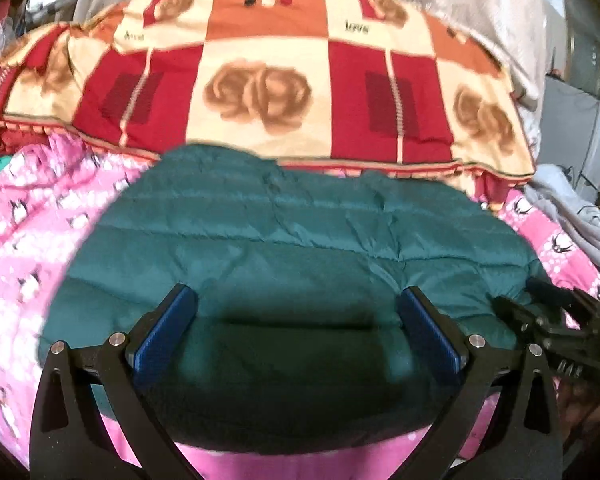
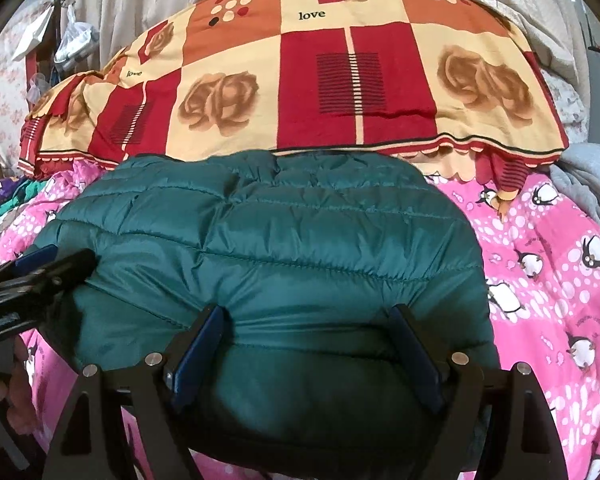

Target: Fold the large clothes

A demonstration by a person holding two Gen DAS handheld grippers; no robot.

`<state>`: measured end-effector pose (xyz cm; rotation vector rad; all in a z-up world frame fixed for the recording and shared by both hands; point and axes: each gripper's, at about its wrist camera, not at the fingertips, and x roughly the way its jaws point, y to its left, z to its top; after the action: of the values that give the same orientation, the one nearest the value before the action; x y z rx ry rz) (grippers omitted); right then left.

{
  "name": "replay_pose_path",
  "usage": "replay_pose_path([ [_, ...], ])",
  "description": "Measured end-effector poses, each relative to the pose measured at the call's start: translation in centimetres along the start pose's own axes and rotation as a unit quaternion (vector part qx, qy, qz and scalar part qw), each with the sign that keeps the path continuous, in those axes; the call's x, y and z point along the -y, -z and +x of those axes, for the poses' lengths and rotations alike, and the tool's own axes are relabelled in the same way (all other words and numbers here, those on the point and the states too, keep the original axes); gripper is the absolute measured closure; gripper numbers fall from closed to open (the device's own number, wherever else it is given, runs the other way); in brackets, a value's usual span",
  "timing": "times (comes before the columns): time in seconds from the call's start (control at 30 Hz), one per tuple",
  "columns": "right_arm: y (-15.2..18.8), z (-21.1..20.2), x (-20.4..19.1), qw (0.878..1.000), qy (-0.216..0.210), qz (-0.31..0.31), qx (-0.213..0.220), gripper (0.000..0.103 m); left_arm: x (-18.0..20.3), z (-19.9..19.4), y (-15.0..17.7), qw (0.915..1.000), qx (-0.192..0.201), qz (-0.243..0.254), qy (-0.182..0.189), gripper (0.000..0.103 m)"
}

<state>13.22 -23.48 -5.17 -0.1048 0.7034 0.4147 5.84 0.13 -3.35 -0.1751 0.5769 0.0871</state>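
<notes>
A teal quilted puffer jacket [image 1: 292, 232] lies folded into a compact bundle on a pink penguin-print blanket [image 1: 28, 216]; it also shows in the right wrist view [image 2: 300, 232]. My left gripper [image 1: 298, 300] is open, its blue pads [image 1: 160, 340] spread wide just above the jacket's near edge. My right gripper [image 2: 306, 316] is open too, its fingers straddling the jacket's near edge. Each gripper shows in the other's view: the right one at the jacket's right edge [image 1: 556, 320], the left one at its left edge [image 2: 40, 276].
A red, cream and orange rose-print quilt [image 2: 300, 80] lies folded behind the jacket. Grey clothing [image 2: 588, 184] is heaped at the right. Green fabric [image 2: 4, 208] and clutter sit at the far left. The pink blanket [image 2: 540, 280] spreads around the jacket.
</notes>
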Motion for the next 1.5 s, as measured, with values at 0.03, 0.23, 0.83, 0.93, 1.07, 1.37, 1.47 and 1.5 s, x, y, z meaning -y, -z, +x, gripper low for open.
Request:
replay_pose_path([
  [0.03, -0.3, -0.6, 0.2, 1.000, -0.002, 0.002, 0.005, 0.024, -0.3, -0.8, -0.2, 0.9999, 0.012, 0.007, -0.007, 0.000],
  [0.23, -0.3, -7.1, 4.0, 0.993, 0.000, 0.074, 0.097, 0.029, -5.8, -4.8, -0.7, 0.9976, 0.040, 0.008, -0.056, 0.000],
  [0.83, 5.0, -4.1, 8.8, 0.996, -0.078, 0.028, -0.030, 0.029, -14.0, -1.3, 3.2, 0.9918, -0.077, -0.086, 0.053, 0.000],
  [0.93, 4.7, -2.9, 8.2, 0.995, -0.092, 0.019, -0.032, 0.029, -14.0, -0.7, 2.5, 0.9955, -0.066, -0.054, 0.043, 0.000],
  [1.07, 4.7, -2.1, 7.7, 0.995, -0.099, 0.008, -0.027, 0.029, -15.5, 0.4, 2.2, 0.9944, -0.062, -0.072, 0.047, 0.000],
  [1.37, 4.4, -4.9, 7.1, 0.988, -0.151, 0.018, -0.001, 0.047, -9.9, -1.6, 3.0, 0.9878, -0.081, 0.034, 0.128, 0.003],
  [1.47, 4.6, -6.0, 6.6, 0.988, -0.153, 0.012, -0.001, 0.047, -9.8, -2.7, 3.3, 0.9870, -0.083, 0.037, 0.132, 0.003],
  [1.5, 4.7, -6.2, 6.5, 0.989, -0.150, 0.009, -0.003, 0.047, -9.8, -2.9, 3.3, 0.9877, -0.086, 0.038, 0.125, 0.003],
])
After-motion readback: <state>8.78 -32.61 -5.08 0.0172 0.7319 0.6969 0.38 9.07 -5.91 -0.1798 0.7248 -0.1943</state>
